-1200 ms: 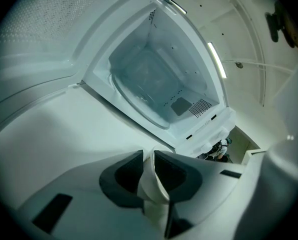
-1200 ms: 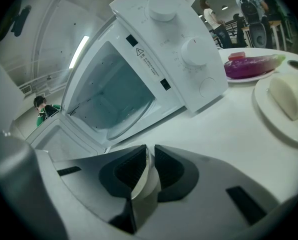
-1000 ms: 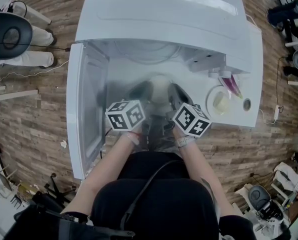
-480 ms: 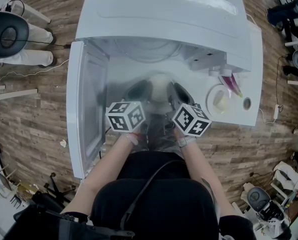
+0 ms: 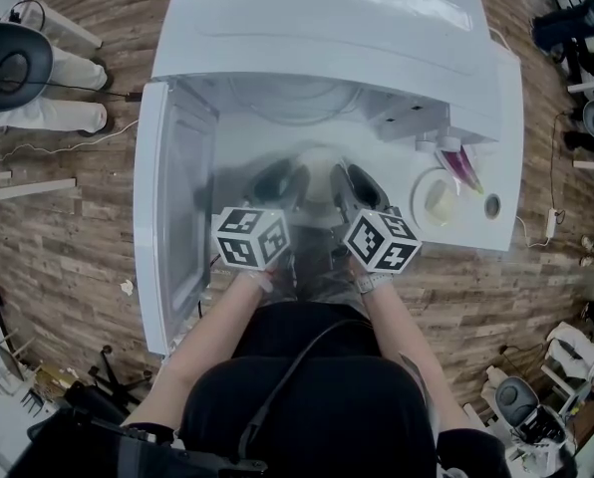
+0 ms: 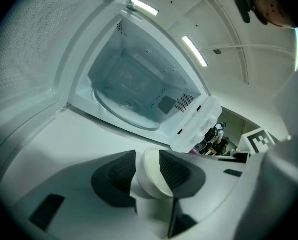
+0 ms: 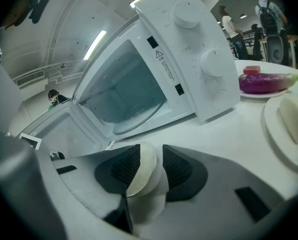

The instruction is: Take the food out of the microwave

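The left gripper point(image 6: 148, 154) has let go. Its jaws have just been opening and now stand wide, and the thick rim of a white bowl point(image 6: 151, 180) stands between its ribbed pads point(image 6: 115, 171) with a gap showing on the left side. The right gripper point(image 7: 151, 149) is released in the same way. Its jaws have also just been opening, and the opposite rim of the bowl stands between them, close against the left pad and clear of the right one. I cannot tell what the bowl holds; only a pale cream inner face shows.

The bowl is out of the microwave point(image 5: 327, 28). It appears to rest on the white table point(image 7: 224, 136), just in front of the open cavity, with the left gripper at its left side and the right gripper at its right. The microwave door point(image 5: 172, 207) is swung fully open to the left. A glass turntable point(image 6: 120, 111) lies on the cavity floor.

On the table to the right, beside the control panel, a near plate point(image 7: 275, 134) carries a cream-coloured lump point(image 7: 295, 115). Just beyond it, a farther plate point(image 7: 254, 94) carries a purple vegetable point(image 7: 266, 82) and a small red piece point(image 7: 252, 70).
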Demonstrator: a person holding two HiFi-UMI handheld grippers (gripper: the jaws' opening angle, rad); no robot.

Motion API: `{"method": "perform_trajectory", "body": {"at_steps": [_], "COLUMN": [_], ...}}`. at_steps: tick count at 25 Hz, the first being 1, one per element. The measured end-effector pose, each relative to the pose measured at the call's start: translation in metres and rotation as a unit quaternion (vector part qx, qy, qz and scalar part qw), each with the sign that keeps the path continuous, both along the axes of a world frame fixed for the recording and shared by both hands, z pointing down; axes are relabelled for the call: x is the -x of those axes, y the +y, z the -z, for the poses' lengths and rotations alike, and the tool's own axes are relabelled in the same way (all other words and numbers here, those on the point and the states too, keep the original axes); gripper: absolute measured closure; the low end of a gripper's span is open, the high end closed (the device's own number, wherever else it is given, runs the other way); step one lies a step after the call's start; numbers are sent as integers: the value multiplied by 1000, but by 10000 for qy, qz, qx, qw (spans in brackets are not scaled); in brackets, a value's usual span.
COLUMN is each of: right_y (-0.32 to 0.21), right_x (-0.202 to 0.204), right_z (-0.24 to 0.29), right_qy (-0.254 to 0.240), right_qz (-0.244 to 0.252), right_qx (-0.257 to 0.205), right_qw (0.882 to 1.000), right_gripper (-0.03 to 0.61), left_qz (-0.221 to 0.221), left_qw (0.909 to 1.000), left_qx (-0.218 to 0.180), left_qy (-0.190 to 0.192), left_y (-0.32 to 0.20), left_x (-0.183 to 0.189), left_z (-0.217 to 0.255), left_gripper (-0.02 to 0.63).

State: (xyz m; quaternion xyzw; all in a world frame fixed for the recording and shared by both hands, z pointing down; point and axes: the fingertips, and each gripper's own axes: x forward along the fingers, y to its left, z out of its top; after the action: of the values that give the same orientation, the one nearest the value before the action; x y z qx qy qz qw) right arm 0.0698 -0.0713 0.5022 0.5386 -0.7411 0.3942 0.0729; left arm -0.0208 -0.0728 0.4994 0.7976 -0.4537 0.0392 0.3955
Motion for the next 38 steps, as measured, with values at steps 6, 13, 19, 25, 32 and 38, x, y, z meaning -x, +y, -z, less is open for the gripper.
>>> {"method": "perform_trajectory", "body": {"at_steps": [6, 13, 19, 25, 32, 38], "right_y": [1, 5, 12, 19, 30, 38], "right_x": [-2, -5, -2, 6, 11, 13], "right_z": [4, 16, 23, 35, 41, 47], "right_qy": [154, 326, 251, 218, 208, 270], "right_qz": [97, 316, 452, 701, 829, 893], "right_qx": [-161, -462, -566, -795, -989, -1182], "right_qw": [9997, 9979, 9971, 9941, 9914, 9886], "right_gripper": [443, 489, 549, 560, 560, 560], "left_qz": [-87, -205, -331, -357, -594, -730], "left_qw": [9996, 9980, 9972, 9963, 9931, 9914], "left_qx": [-148, -487, -633, -762, -1008, -1080], "left_qy": [-237, -346, -221, -201, -110, -71], "left_y": [4, 8, 14, 20, 27, 34], "left_x": [4, 3, 2, 4, -2, -3], "left_z": [2, 15, 25, 30, 42, 44], "left_gripper": [477, 478, 498, 589, 603, 603]}}
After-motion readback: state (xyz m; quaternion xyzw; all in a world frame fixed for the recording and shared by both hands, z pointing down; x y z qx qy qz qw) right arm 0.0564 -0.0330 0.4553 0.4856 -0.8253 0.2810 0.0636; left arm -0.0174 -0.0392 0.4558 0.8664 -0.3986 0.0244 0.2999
